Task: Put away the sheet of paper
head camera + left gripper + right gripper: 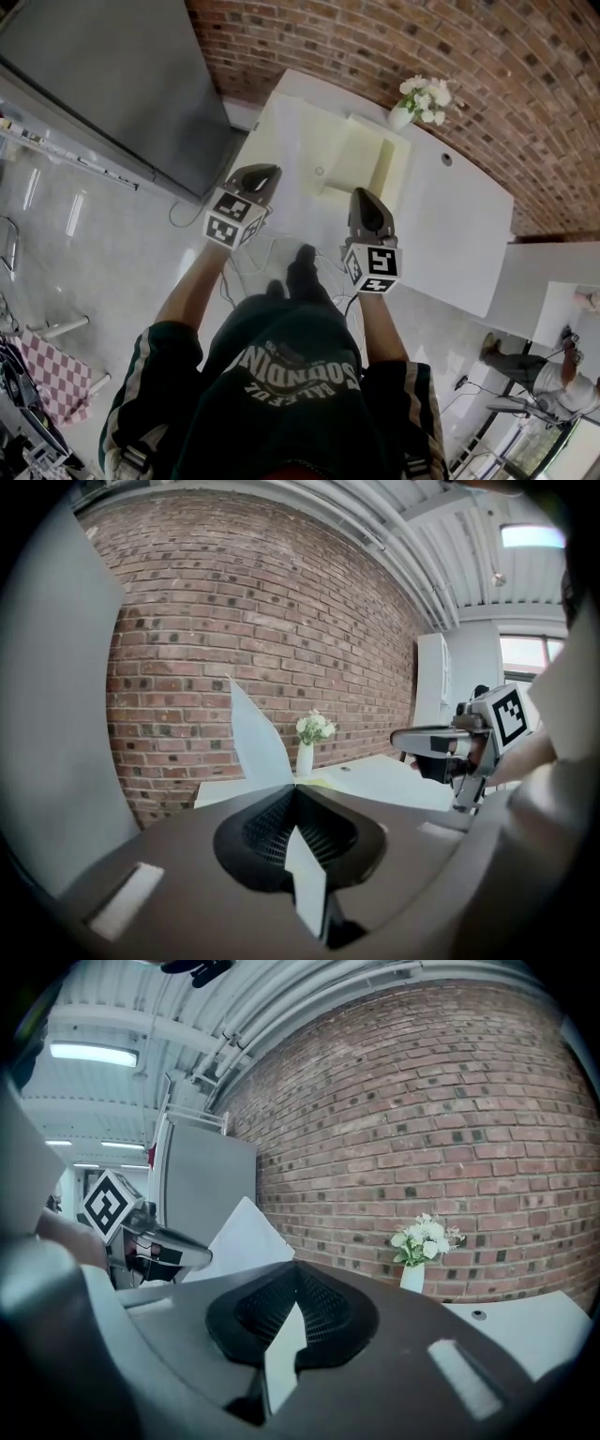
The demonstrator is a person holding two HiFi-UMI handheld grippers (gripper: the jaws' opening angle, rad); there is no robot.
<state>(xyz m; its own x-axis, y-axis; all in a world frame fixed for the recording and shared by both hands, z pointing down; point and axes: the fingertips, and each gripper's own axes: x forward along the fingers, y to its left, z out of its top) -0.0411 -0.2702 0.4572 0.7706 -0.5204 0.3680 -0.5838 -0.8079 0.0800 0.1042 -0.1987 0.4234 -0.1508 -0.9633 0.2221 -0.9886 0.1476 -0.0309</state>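
Sheet of paper (pixel 255 742) is held over the table's (pixel 459 234) near edge, not yet stowed. The jaws of the left gripper (pixel 265 176) and right gripper (pixel 363 199) each pinch one side. Probably left to do: lay it in the cream tray (pixel 375 155) farther on and let go.

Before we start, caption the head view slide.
Left hand-held gripper and right hand-held gripper hold a paper sheet at a white table.

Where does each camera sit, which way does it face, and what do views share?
Head view: on the person's head, steeply down at the white table; forearms, left gripper, right gripper show.
Left gripper view: on left gripper, facing brick wall; right gripper shows.
Right gripper view: on right gripper, same wall; left gripper shows.
All share the sheet of paper and flower vase.
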